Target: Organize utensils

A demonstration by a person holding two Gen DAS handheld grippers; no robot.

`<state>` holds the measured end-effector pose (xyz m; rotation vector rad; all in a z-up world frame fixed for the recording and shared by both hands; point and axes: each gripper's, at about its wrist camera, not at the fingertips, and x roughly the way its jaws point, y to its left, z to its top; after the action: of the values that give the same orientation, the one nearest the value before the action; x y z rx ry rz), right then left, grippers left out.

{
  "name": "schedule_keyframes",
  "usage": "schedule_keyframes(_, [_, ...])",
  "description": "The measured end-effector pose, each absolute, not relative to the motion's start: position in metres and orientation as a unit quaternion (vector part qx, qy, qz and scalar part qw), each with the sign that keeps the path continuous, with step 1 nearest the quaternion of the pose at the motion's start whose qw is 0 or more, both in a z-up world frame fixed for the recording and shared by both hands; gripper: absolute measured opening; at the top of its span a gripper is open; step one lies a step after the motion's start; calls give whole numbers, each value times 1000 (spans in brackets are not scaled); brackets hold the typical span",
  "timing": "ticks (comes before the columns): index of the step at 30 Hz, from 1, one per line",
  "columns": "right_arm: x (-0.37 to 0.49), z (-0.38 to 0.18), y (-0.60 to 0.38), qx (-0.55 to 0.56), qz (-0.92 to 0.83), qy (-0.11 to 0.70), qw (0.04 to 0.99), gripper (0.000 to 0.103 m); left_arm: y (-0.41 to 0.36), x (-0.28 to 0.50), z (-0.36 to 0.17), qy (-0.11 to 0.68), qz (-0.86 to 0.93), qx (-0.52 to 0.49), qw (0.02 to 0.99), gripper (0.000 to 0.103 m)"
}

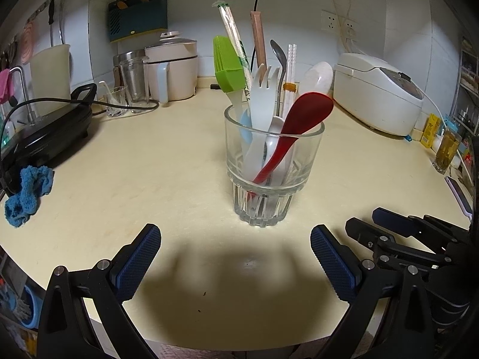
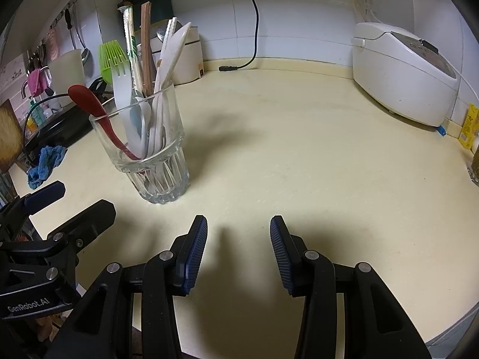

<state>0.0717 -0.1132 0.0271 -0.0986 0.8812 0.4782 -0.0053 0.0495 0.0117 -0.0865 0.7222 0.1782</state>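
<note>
Here, a glass [image 1: 274,161] packed with utensils, among them a red spoon [image 1: 302,125], a white fork [image 1: 263,95] and a green brush [image 1: 226,65], stands upright mid-bench [image 1: 149,164], just ahead of the left tool [image 1: 235,261] and off to the left of the right tool [image 2: 238,249]. Both tools hover with jaws apart, holding nothing. With no loose utensils visible, the sorting looks finished; any further reach should come from above, since the leaning handles could tip the glass.
</note>
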Motion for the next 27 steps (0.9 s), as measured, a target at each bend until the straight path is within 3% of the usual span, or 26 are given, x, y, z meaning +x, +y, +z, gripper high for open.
schedule_keyframes(27, [70,21,-108,-53,232,431,870,44,49,-5,9,349,83,-33,933,102])
